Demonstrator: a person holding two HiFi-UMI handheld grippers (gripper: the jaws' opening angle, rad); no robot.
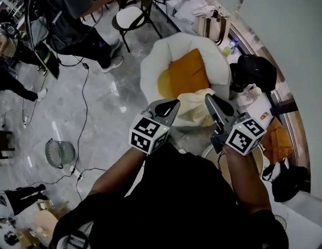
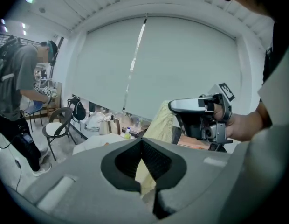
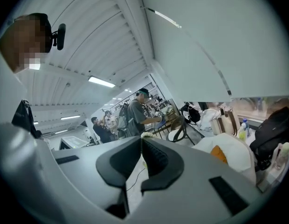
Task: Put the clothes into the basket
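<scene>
Two grippers, one garment.

Head view: the left gripper (image 1: 174, 106) and right gripper (image 1: 209, 99) are up in front of the person, with a pale yellow garment (image 1: 195, 108) bunched between their jaws. Past the tips sits a white beanbag (image 1: 215, 56) with an orange cloth (image 1: 189, 74) on it. Under the right gripper a round tan rim (image 1: 261, 162) peeks out. Might be the basket, can't say for sure.

Left gripper view: the left gripper (image 2: 142, 141) has its jaws pinched together on the garment (image 2: 162, 122), which runs from them up to the right gripper (image 2: 172, 107) just ahead.

Right gripper view: the right gripper (image 3: 141, 138) has its jaws closed too, with only a small tuft of the garment (image 3: 145, 135) showing at the very tips. The beanbag (image 3: 235, 155) is off to the right of them.

My worry: that tip-only bite looks thin, so a tug from the other side could pull it free and drop half the garment outside the basket.
</scene>
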